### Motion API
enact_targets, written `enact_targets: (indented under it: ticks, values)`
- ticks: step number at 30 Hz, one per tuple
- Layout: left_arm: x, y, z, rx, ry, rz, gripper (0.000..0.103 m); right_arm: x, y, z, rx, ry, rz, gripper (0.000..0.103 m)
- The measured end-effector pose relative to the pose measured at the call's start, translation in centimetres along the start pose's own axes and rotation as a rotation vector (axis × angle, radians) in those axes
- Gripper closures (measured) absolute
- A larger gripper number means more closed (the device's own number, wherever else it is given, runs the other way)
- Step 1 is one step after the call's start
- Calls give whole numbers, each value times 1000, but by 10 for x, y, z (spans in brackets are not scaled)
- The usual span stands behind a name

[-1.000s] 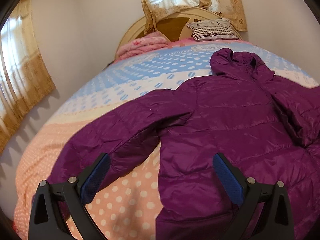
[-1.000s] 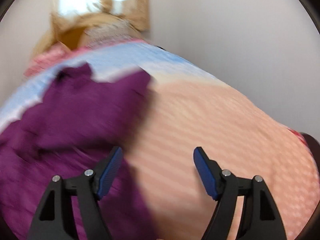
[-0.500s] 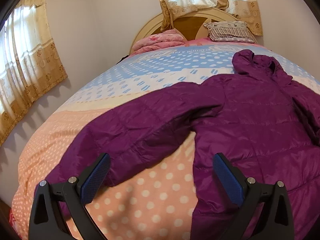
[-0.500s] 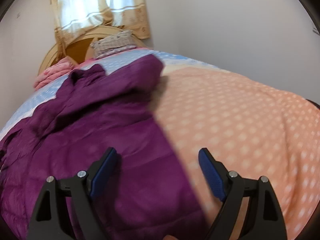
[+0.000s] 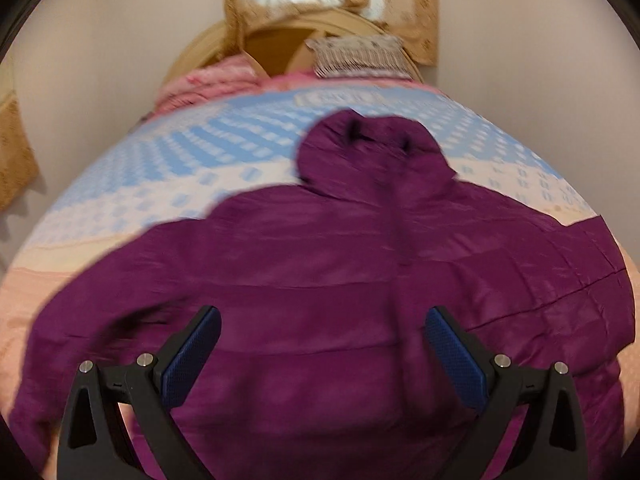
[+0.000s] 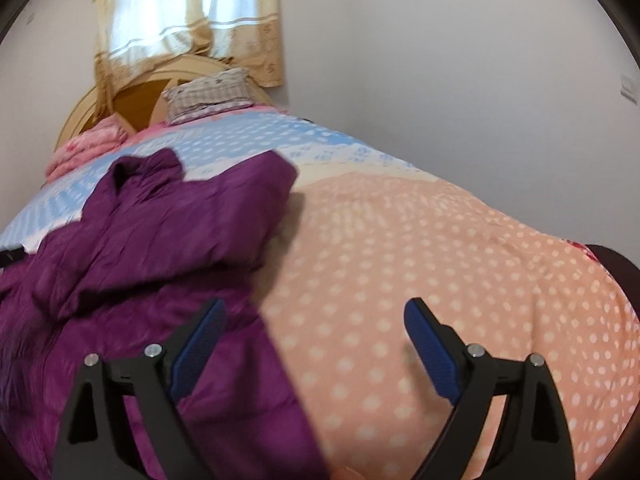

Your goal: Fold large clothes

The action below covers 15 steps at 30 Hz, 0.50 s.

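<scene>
Purple jacket (image 5: pixel 328 280) spread on the bed (image 6: pixel 440 260)
Left claw (image 5: pixel 322 354) gapes empty above it (right claw (image 6: pixel 314 346) opening, nothing gripped).

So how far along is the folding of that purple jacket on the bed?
Early. The purple jacket lies spread on the bed, one sleeve already laid over its body. Nothing is held: left gripper open, right gripper opening, empty. The other sleeve and body folds remain.
</scene>
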State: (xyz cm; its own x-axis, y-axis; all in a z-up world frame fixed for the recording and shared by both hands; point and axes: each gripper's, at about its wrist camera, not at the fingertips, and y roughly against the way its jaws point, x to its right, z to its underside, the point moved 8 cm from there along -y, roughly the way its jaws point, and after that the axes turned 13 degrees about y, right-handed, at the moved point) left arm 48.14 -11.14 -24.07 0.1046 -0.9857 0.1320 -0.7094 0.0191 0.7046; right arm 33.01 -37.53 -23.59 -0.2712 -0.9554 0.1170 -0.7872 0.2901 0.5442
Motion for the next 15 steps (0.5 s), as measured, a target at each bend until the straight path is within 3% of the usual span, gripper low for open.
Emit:
enact_targets:
  ticks: [2, 4, 5, 7, 9, 15]
  values:
    - [22, -12, 8, -27, -24, 41, 5, 6, -2, -2, 0, -8, 8, 10]
    - [38, -17, 19, -34, -59, 70, 50, 11, -5, -5, 5, -8, 2, 9]
    - [43, -22, 26, -60, -78, 90, 89, 13, -7, -6, 6, -7, 4, 8]
    - [37, -23, 29, -64, -67, 85, 91, 19, -7, -8, 15, -12, 6, 8]
    - [22, -17, 25, -16, -50, 39, 92, 22, -7, -12, 33, -26, -7, 6]
    - [-16, -2, 12, 64, -31, -5, 92, 12, -7, -18, 57, -29, -32, 5]
